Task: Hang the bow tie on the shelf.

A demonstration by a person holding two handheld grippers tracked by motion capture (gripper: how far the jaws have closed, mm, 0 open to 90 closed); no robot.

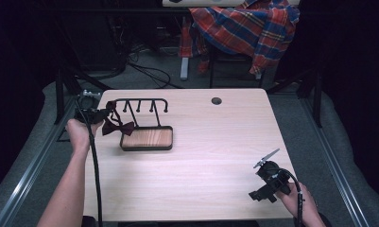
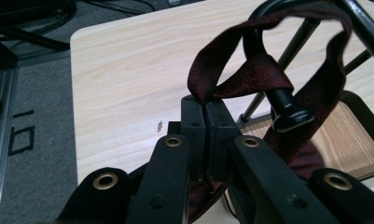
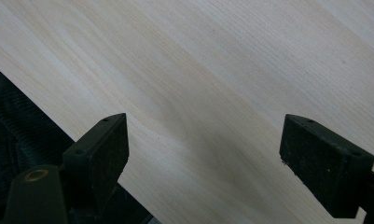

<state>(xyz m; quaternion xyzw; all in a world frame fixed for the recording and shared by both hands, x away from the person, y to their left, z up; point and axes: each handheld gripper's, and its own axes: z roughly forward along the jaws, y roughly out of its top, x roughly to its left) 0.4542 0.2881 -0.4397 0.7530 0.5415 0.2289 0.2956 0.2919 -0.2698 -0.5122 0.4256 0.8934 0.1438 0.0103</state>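
A dark red bow tie [image 1: 117, 126] hangs at the left end of a black hook rack [image 1: 140, 100] that rises from a wooden-bottomed tray [image 1: 147, 138]. My left gripper [image 1: 101, 114] is beside that end, shut on the tie's strap. In the left gripper view the jaws [image 2: 205, 105] pinch the strap [image 2: 250, 77], which loops up over the curved rack bar [image 2: 362, 23] and around a knobbed peg [image 2: 287, 109]. My right gripper [image 1: 260, 191] rests near the table's front right corner, open. In its own view the gripper [image 3: 203, 144] stands wide over bare tabletop [image 3: 198, 70].
A cable hole [image 1: 216, 100] sits near the table's far edge. Behind the table a plaid shirt [image 1: 244, 26] drapes over a chair, with cables on the floor [image 1: 144, 66]. Metal rails [image 1: 31, 161] run along both sides of the table.
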